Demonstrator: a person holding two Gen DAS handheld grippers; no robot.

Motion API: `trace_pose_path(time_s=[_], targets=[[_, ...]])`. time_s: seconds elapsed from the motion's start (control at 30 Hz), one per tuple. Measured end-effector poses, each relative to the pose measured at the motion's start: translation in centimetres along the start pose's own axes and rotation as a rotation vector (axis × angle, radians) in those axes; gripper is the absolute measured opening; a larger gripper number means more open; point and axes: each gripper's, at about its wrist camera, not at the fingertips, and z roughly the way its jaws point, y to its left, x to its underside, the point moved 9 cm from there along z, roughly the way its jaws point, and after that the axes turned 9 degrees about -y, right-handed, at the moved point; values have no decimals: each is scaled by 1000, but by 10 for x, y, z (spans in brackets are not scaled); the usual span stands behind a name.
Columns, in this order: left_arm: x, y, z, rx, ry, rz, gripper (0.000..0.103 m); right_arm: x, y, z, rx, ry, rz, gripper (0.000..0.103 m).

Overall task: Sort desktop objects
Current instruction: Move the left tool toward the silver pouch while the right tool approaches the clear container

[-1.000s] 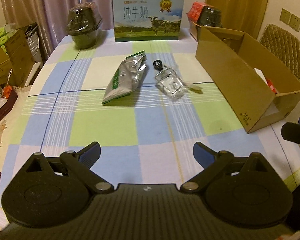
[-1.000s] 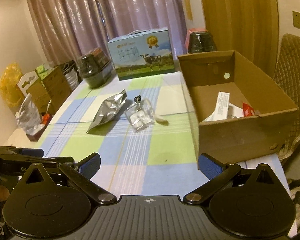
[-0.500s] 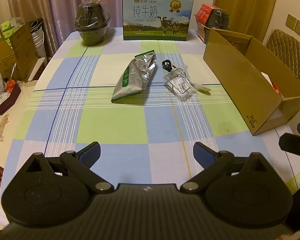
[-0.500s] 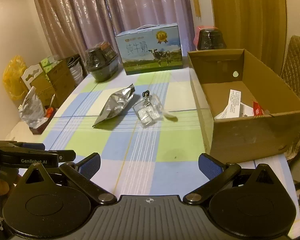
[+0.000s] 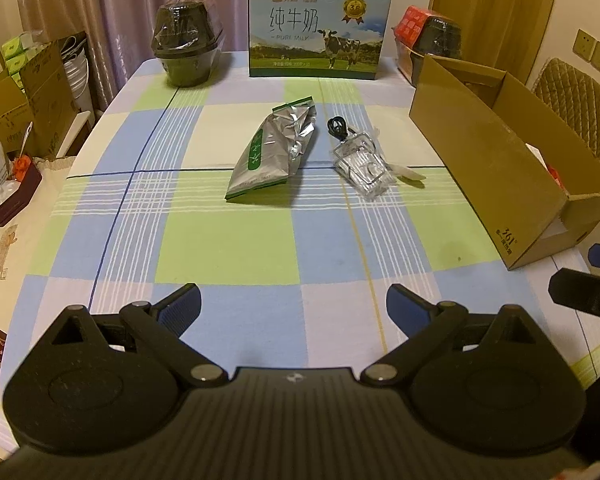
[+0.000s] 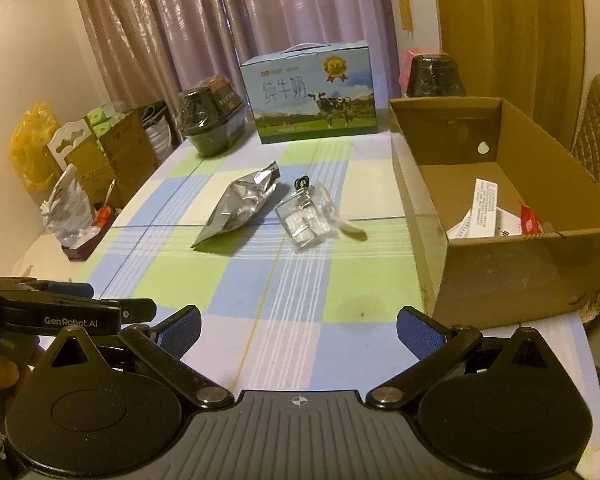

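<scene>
Foil pouch (image 5: 274, 150): lies flat near the table's middle, toward the far edge.
Clear badge holder (image 5: 362, 164): just right of the pouch, black clip (image 5: 337, 128) at its far end.
Cardboard box (image 5: 496, 160): along the table's right edge, papers inside.
Milk carton (image 5: 319, 28): far edge, upright.
Left gripper (image 5: 293, 306): released, empty, over the near edge.
Right gripper (image 6: 298, 330): released, empty, over the near edge.
Table (image 5: 228, 248): checked cloth.

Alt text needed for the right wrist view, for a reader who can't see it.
The open right gripper hovers empty over a checked tablecloth, facing a silver foil pouch and a clear plastic badge holder lying side by side. An open cardboard box holding papers stands to the right; a milk carton stands at the far edge.
</scene>
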Motion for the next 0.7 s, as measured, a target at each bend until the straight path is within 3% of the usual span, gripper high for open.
trace_pose_path(time_s=[0.7], targets=[[-15,34,34,-24,14,63,97,-4,16,59,-26,50,-79,101]])
